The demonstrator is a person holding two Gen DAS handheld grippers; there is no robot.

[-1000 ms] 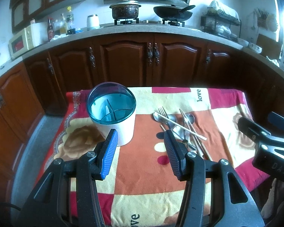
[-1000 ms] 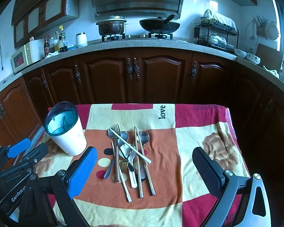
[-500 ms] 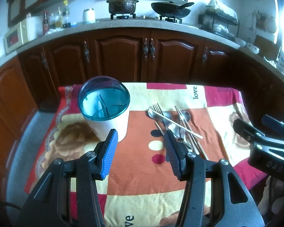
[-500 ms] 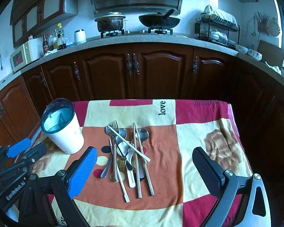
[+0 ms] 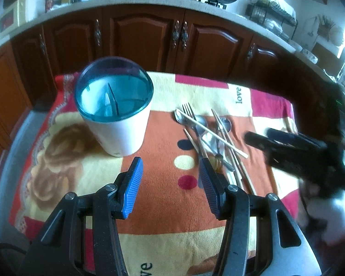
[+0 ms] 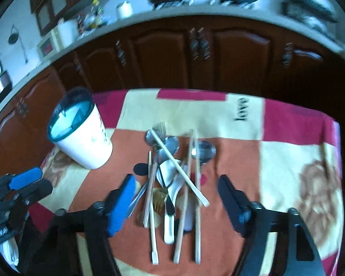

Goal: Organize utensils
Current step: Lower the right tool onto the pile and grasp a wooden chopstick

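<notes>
**Both grippers over the utensil pile, holder standing empty**

The utensil pile [image 6: 174, 179] lies on the orange patch of a patterned blanket [image 5: 218, 92]: spoons, a fork, a white-handled piece and several wooden chopsticks, crossed over one another. To the pile's left stands the white utensil holder [image 5: 117, 128] with a translucent teal divided rim, upright and well apart from the pile; no utensil shows in it.

The right gripper [image 6: 176, 197] hangs just above the near end of the pile, its jaws closing with handles and chopsticks between them, the pads not yet pressing on anything; the view is blurred. The left gripper [image 5: 170, 184] hovers over bare blanket between holder and pile, its jaws spread and holding nothing. Behind the blanket runs a row of dark wooden cabinets [image 5: 147, 34].
</notes>
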